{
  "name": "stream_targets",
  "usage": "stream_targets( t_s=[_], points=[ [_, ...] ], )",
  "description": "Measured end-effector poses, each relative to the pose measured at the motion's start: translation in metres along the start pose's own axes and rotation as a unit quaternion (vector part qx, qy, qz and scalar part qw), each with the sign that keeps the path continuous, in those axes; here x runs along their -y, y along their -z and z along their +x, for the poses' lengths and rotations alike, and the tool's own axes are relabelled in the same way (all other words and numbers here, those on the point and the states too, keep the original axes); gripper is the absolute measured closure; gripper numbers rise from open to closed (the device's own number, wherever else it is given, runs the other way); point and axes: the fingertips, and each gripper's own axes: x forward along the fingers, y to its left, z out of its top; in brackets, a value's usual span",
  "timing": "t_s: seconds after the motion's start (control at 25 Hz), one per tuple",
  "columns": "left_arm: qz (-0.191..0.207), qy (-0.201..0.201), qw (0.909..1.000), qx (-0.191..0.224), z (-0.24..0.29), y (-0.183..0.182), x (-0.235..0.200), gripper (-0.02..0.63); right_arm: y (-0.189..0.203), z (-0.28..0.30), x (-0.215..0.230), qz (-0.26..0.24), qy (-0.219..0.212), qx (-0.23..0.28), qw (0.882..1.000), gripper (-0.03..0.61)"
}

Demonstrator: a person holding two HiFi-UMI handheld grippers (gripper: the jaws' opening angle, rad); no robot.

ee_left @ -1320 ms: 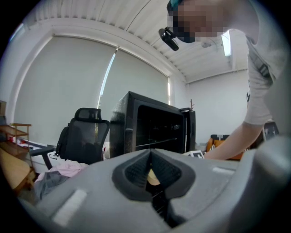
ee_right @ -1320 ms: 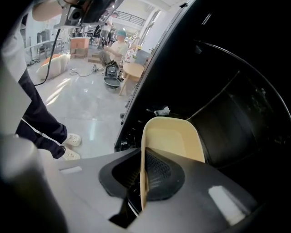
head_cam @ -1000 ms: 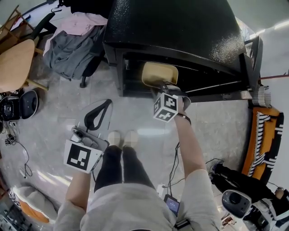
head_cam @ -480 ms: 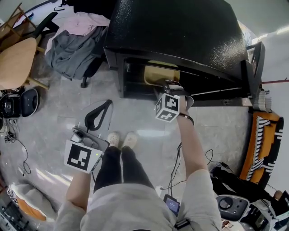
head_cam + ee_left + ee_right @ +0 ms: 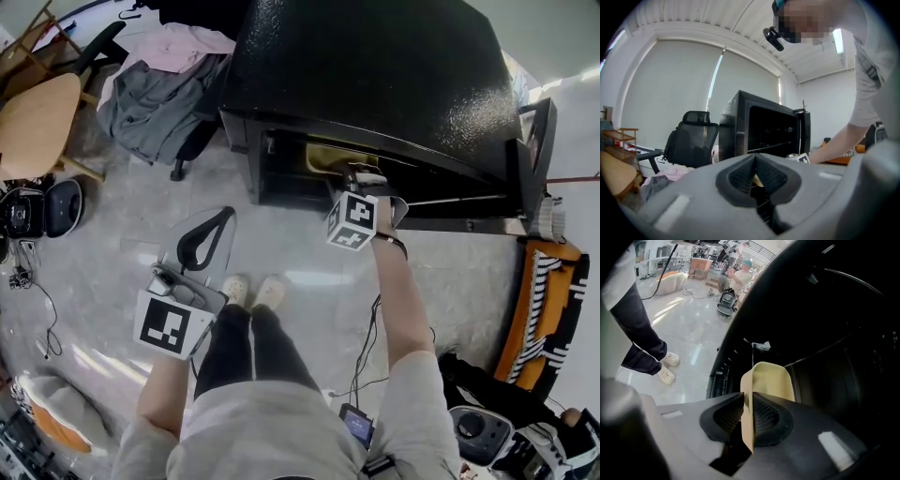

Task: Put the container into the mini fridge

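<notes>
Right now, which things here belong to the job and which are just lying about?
In the job: container, clamped in the right gripper; open mini fridge.
Lying about: clothes heaped on an office chair; wooden chair. The left gripper is shut on nothing, idle.

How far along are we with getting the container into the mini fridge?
Done: the mini fridge stands open and the container is partly inside. In hand: the right gripper is shut on its rim, holding it in the opening. Left: probably rest it inside, release, withdraw. The left gripper is shut, empty.
</notes>
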Motion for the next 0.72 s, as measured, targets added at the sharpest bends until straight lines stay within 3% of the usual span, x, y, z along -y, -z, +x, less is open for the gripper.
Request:
stream_targets(
  t_s=[0.72],
  points=[
    [0.004,-0.015,0.9999,0.003,0.002,-0.001,-0.013,0.614,0.004,0.023,0.033,-0.017,0.026,-0.022,0.999,0.522]
  ],
)
